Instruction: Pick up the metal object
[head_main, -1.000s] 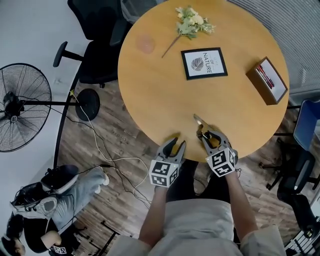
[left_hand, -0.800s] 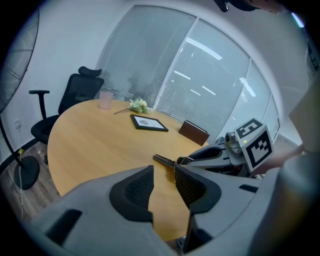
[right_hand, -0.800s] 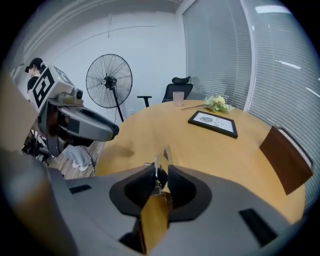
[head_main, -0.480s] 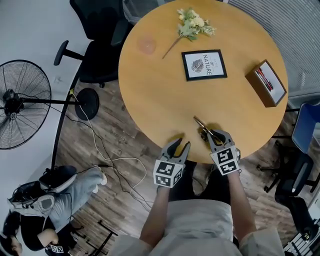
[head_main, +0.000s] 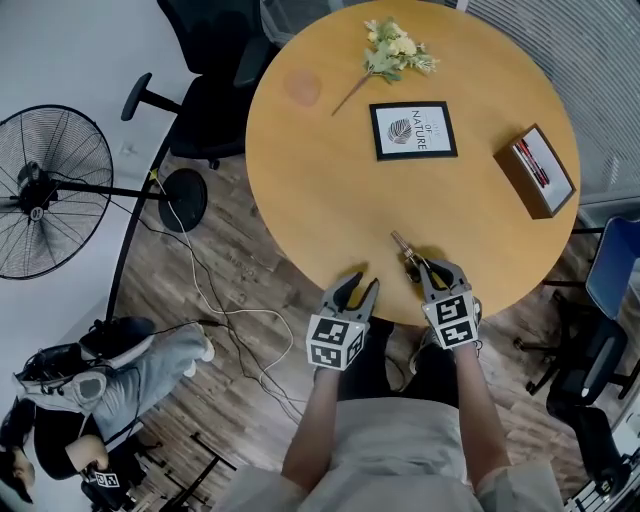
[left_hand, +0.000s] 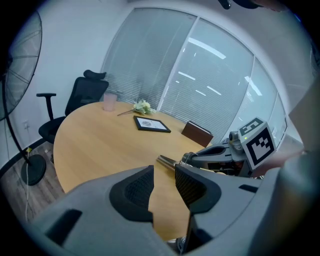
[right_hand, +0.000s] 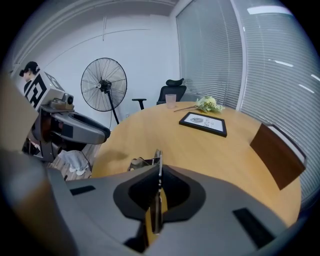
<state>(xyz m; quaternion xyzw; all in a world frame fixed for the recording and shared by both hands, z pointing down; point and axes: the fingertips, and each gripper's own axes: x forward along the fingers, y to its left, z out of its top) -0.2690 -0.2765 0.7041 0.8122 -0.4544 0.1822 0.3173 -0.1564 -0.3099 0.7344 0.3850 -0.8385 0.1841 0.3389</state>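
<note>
The metal object (head_main: 407, 249), thin and silvery, lies near the front edge of the round wooden table (head_main: 330, 180). My right gripper (head_main: 424, 269) is shut on its near end, jaws closing tight with the pads pressing on it. In the right gripper view the metal object (right_hand: 158, 162) sticks out forward between the pads of the right gripper (right_hand: 159, 195). My left gripper (head_main: 357, 288) hovers at the table's edge to the left, open and holding nothing. From the left gripper view, the left gripper (left_hand: 164, 182) shows a narrow gap, with the metal object (left_hand: 167, 161) beyond it.
Farther back on the table are a framed print (head_main: 413, 129), a flower sprig (head_main: 396, 50), a brown box (head_main: 536, 171) and a pink cup (head_main: 301, 88). A standing fan (head_main: 45, 190), an office chair (head_main: 210, 90), floor cables (head_main: 230, 320) and a seated person (head_main: 100, 380) are to the left.
My right gripper's jaws, open around the metal object a second ago, have closed onto it. The left gripper has barely moved.
</note>
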